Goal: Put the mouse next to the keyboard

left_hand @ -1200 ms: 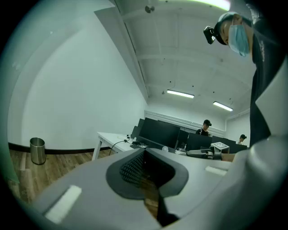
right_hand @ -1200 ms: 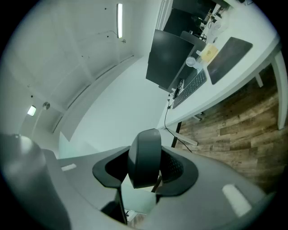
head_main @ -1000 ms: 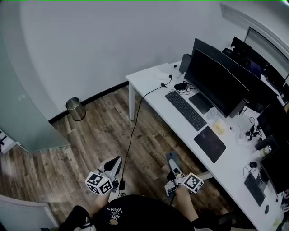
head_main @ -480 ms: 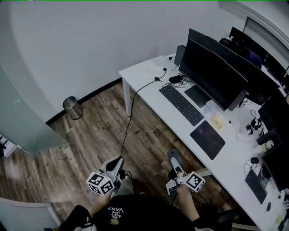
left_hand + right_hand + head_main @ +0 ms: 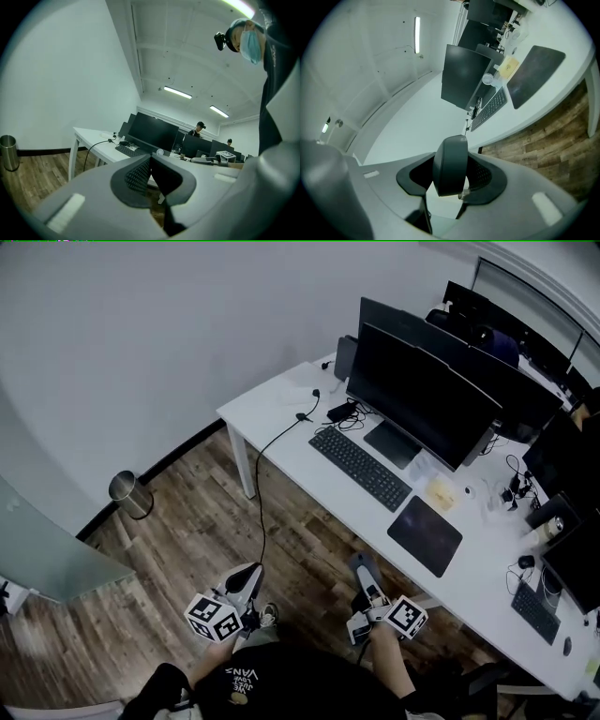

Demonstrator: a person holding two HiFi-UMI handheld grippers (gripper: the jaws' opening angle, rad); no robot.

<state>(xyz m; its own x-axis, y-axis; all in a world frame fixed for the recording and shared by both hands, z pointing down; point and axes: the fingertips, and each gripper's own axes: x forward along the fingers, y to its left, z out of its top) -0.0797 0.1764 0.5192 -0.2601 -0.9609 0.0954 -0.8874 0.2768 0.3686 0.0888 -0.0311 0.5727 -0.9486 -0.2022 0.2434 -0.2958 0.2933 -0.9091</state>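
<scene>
A dark grey mouse (image 5: 450, 166) stands on edge between the jaws of my right gripper (image 5: 452, 157), which is shut on it. In the head view that right gripper (image 5: 362, 574) hovers over the wooden floor, short of the white desk (image 5: 281, 418). The black keyboard (image 5: 360, 468) lies on the desk in front of a wide monitor (image 5: 422, 395); the right gripper view shows the keyboard (image 5: 489, 109) far off. My left gripper (image 5: 246, 579) is also over the floor, and in its own view the left gripper (image 5: 150, 174) has its jaws together with nothing between them.
A black mouse pad (image 5: 426, 535) lies right of the keyboard. A black cable (image 5: 262, 498) hangs from the desk edge to the floor. A metal bin (image 5: 129, 495) stands by the wall. More monitors, cables and a second keyboard (image 5: 536, 612) fill the desk's right end.
The head view has swung: the desk, keyboard and bin have slid left in the picture. Both grippers hold the same places low in the frame, with the mouse still gripped.
</scene>
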